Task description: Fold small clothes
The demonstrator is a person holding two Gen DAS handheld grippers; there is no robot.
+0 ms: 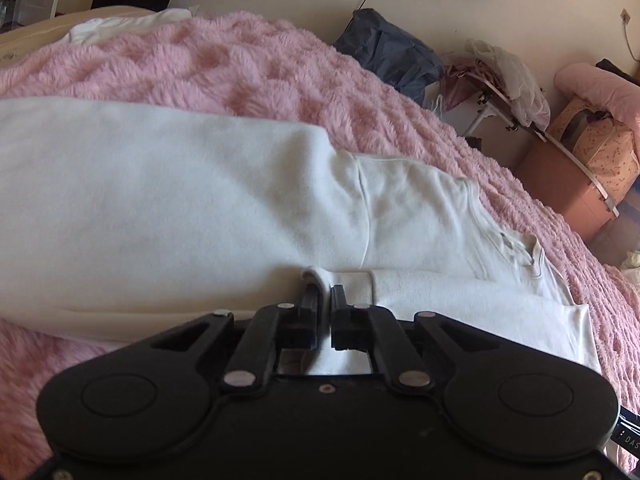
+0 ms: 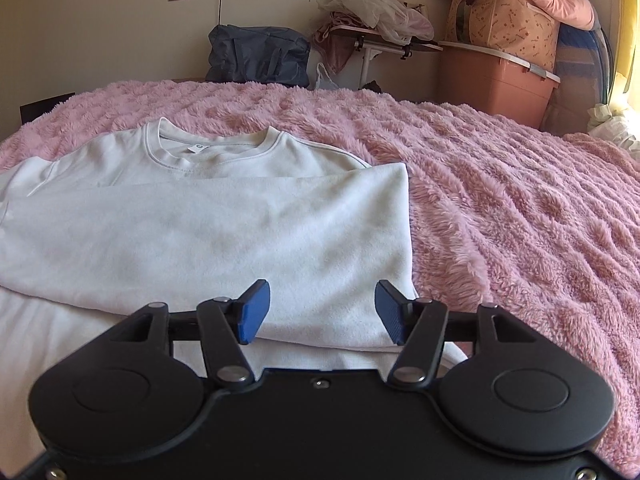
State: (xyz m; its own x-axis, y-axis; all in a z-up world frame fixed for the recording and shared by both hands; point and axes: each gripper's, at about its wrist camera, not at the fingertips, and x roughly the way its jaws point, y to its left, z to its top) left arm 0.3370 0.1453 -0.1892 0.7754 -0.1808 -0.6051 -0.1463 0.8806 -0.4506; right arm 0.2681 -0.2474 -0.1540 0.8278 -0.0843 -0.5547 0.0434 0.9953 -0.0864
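A white sweatshirt [image 1: 160, 200] lies partly folded on a pink fluffy blanket [image 1: 240, 60]. In the left wrist view my left gripper [image 1: 325, 292] is shut on a pinch of the sweatshirt's white fabric at the near edge. In the right wrist view the sweatshirt [image 2: 200, 232] lies with its collar [image 2: 208, 148] at the far side and a folded layer across the middle. My right gripper [image 2: 322, 304] is open, its blue pads [image 2: 254, 312] spread just above the near right part of the folded layer, holding nothing.
The pink blanket [image 2: 500, 208] covers the bed to the right. Beyond the bed stand a dark blue bag [image 2: 260, 56], a small folding table with clothes [image 2: 380, 36] and a pink storage box [image 2: 492, 80] with a patterned bag on it.
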